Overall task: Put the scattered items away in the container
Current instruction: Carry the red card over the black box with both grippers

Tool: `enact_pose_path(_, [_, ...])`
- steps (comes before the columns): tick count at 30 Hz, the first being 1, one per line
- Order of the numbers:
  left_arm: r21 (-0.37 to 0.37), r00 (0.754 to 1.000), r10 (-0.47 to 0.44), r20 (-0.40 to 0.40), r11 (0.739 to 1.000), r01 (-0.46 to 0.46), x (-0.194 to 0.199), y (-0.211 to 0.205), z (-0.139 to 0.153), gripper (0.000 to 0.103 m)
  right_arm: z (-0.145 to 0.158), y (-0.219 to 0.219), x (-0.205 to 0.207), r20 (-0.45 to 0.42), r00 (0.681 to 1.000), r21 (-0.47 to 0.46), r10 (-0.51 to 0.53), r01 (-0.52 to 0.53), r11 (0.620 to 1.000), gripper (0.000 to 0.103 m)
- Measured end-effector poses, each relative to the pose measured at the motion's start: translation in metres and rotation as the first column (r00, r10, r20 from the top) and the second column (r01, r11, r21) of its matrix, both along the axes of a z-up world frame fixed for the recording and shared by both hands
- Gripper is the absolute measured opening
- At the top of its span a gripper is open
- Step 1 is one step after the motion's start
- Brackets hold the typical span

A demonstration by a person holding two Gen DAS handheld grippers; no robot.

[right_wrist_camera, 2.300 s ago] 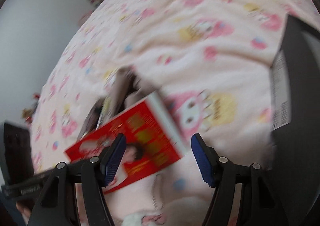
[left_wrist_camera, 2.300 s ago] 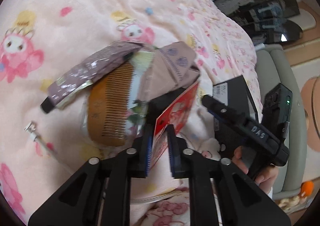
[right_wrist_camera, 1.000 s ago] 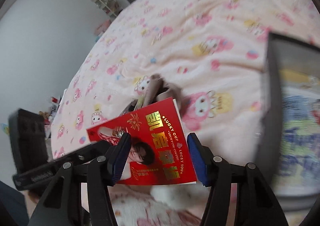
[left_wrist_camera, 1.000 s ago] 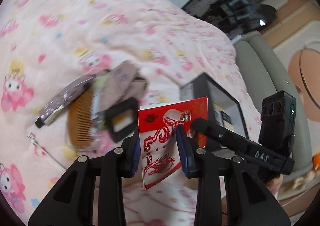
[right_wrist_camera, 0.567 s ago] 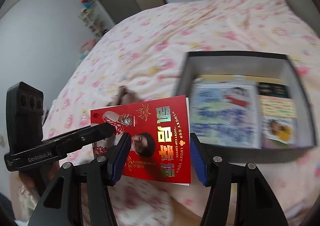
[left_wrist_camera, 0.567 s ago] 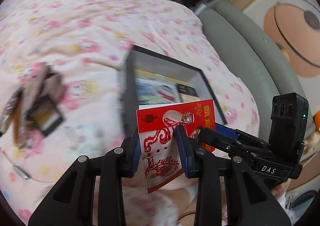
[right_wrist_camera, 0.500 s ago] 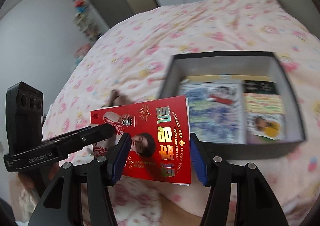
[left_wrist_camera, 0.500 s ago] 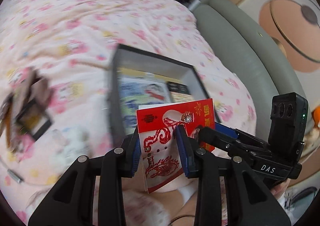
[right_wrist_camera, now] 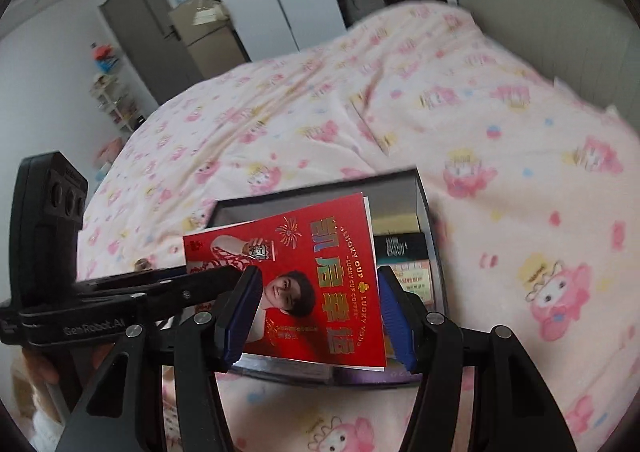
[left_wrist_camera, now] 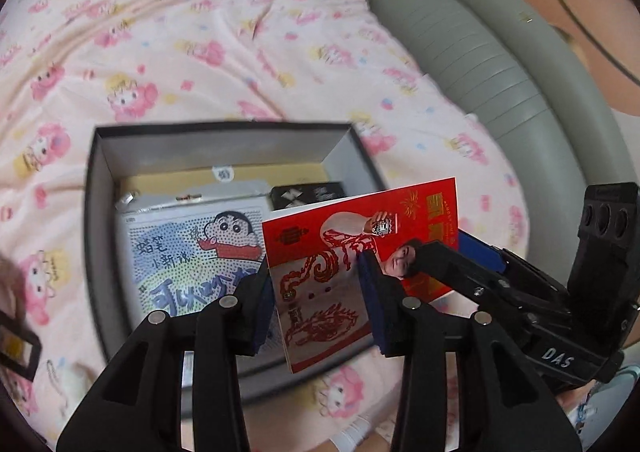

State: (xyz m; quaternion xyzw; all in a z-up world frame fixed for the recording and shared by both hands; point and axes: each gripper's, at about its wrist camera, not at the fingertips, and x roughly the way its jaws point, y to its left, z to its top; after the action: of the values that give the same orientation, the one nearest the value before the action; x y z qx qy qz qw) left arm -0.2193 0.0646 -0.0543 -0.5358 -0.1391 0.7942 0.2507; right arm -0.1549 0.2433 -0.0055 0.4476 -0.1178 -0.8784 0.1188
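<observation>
Now over the box (left_wrist_camera: 90,212), red card (left_wrist_camera: 320,284) hides its contents; left jaws opening, right jaws gripping.

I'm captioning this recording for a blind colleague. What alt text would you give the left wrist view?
A red card stands between the opening jaws of the left gripper, above an open dark box on a pink cartoon-print blanket. The right gripper reaches the card from the right; a cartoon-printed packet lies in the box.
</observation>
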Motion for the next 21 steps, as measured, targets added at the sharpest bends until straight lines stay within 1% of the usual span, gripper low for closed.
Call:
enact_pose_path(2, [0.001,1.000,0.000,0.030,1.000,0.000,-0.004,0.003,-0.017,0.039,-0.020,0.006,-0.010,0.038,0.999,-0.022,-0.007,0.008,1.000,0.056])
enact_pose_path(6, [0.025,0.998,-0.002,0.069,1.000,0.001,-0.008,0.008,-0.045,0.039,-0.039,0.008,-0.015,0.059,0.998,-0.018,0.007,-0.006,1.000,0.056])
enact_pose_path(9, [0.012,0.997,-0.001,0.073,1.000,0.000,-0.007,0.012,-0.055,0.039,-0.053,0.011,-0.022,0.104,0.995,-0.004,0.003,-0.003,1.000,0.056])
enact_pose_path(12, [0.023,0.996,-0.004,0.085,1.000,0.002,-0.007,0.012,-0.062,0.039,-0.065,0.017,-0.027,0.138,0.990,-0.010,-0.015,0.017,1.000,0.056])
enact_pose_path(15, [0.037,0.995,-0.013,0.100,0.999,0.009,-0.007,0.012,-0.068,0.039,-0.071,0.021,-0.030,0.171,0.985,-0.028,-0.025,0.030,0.999,0.056])
enact_pose_path(18, [0.025,0.994,-0.020,0.112,1.000,0.018,-0.005,0.015,-0.074,0.039,-0.077,0.021,-0.032,0.200,0.979,-0.011,-0.025,0.028,1.000,0.056])
enact_pose_path(21, [0.017,0.992,-0.029,0.124,0.999,0.027,-0.004,0.020,-0.079,0.039,-0.084,0.019,-0.033,0.222,0.975,0.025,-0.028,0.023,0.999,0.056])
